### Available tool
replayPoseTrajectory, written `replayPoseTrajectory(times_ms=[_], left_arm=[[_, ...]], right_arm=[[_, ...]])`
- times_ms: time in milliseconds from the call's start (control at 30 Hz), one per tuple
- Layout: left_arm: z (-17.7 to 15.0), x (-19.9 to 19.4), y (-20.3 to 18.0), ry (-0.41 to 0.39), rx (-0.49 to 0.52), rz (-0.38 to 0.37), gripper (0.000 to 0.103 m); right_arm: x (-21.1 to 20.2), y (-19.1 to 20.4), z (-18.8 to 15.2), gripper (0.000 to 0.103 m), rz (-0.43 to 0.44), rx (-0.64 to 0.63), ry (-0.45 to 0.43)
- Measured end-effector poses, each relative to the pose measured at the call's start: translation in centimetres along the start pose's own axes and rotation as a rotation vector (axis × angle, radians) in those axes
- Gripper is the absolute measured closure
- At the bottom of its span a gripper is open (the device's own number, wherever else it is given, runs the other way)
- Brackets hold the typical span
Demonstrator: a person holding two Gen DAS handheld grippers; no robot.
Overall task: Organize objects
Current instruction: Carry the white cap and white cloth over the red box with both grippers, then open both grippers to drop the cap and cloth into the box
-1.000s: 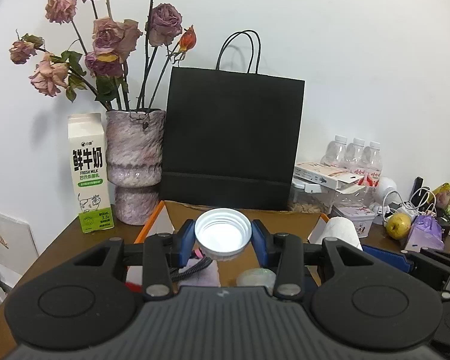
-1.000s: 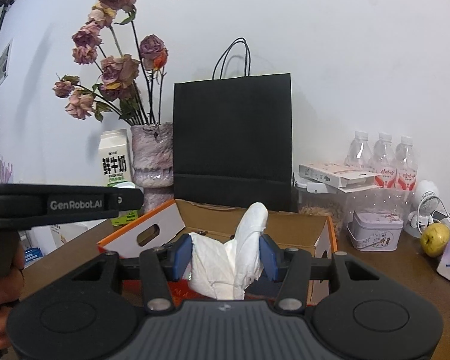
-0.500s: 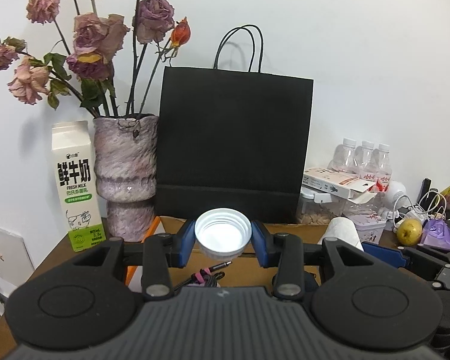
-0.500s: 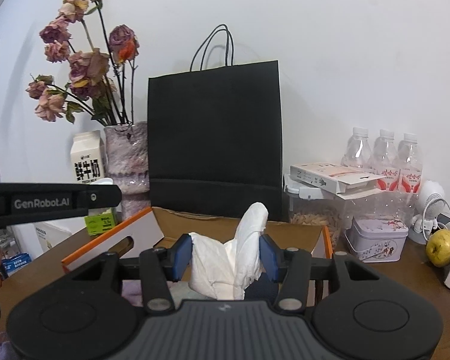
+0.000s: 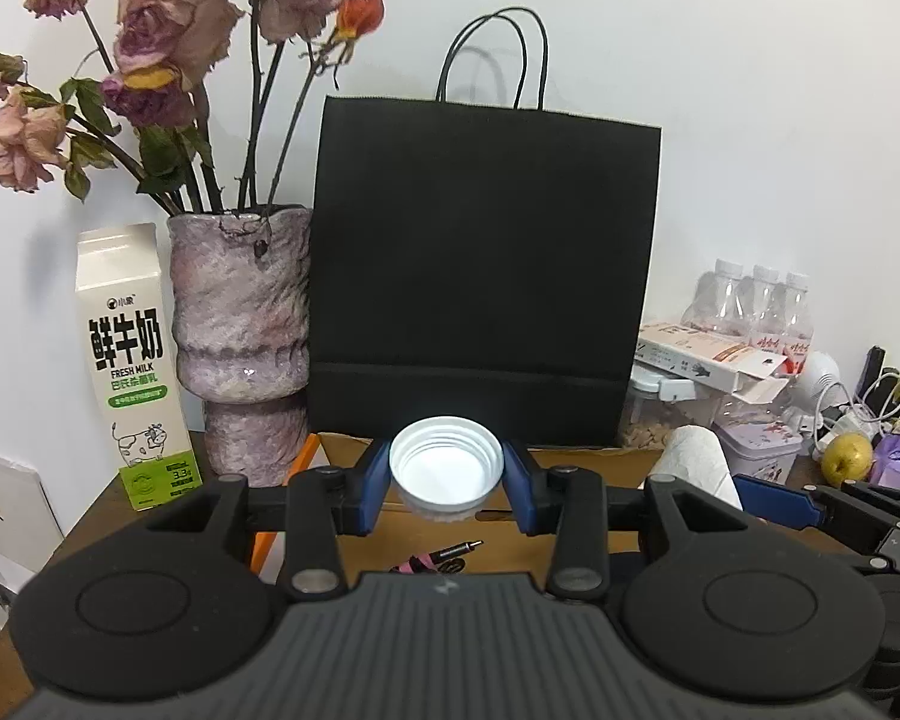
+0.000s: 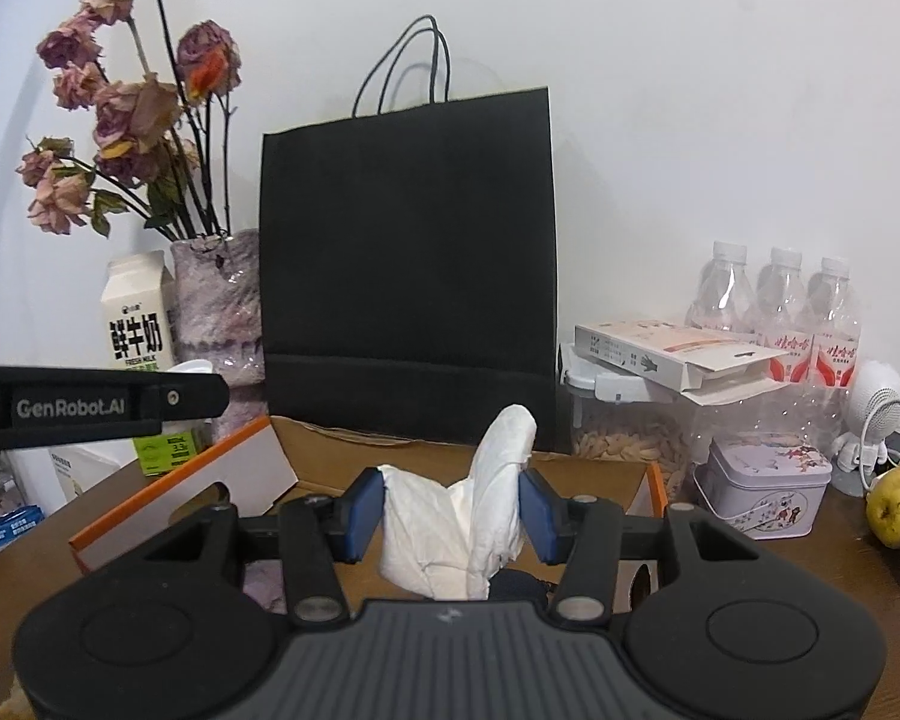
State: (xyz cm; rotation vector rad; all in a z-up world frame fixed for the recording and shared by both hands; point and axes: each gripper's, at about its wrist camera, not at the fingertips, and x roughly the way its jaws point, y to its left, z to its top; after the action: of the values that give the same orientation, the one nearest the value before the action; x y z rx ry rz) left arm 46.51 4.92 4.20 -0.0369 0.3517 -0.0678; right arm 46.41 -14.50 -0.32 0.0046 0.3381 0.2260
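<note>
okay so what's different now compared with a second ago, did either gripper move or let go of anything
Both grippers moved in toward the black bag, which looms larger in both views, and now reach over the cardboard box. Nothing was released: the left gripper stays shut on the white cap, and the right gripper stays shut on the crumpled tissue. Vase, milk carton and bottles kept their places.
</note>
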Motion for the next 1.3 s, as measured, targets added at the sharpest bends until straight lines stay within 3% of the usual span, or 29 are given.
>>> replayPoseTrajectory(times_ms=[200,267,300,333,400,433,467,533,1300], left_arm=[[-0.2,1.6,-0.2,0.02,0.012,0.007,0.063],[-0.2,1.9,-0.1,0.024,0.009,0.007,0.062],[-0.2,2.0,0.0,0.03,0.004,0.007,0.061],[-0.3,2.1,0.1,0.034,-0.002,0.01,0.056],[-0.3,2.2,0.3,0.033,-0.004,0.021,0.036],[-0.3,2.2,0.4,0.029,-0.006,0.033,0.014],[-0.3,2.1,0.5,0.019,-0.009,0.044,0.0],[-0.4,1.9,0.6,-0.008,-0.012,0.064,0.0],[-0.4,1.3,0.9,0.006,-0.012,0.088,0.0]], right_arm=[[1.5,0.0,0.0,0.055,-0.009,-0.001,0.018],[1.8,0.0,-0.1,0.051,-0.017,-0.005,0.027],[2.0,0.0,-0.2,0.044,-0.023,-0.01,0.035],[2.1,0.0,-0.3,0.035,-0.034,-0.017,0.041],[2.3,0.0,-0.4,0.02,-0.052,-0.023,0.046],[2.3,0.0,-0.4,0.014,-0.06,-0.026,0.049],[2.4,-0.1,-0.5,0.012,-0.062,-0.027,0.052],[2.5,-0.3,-0.6,0.0,-0.06,-0.014,0.061],[2.4,-0.3,-0.7,0.0,-0.055,0.0,0.094]])
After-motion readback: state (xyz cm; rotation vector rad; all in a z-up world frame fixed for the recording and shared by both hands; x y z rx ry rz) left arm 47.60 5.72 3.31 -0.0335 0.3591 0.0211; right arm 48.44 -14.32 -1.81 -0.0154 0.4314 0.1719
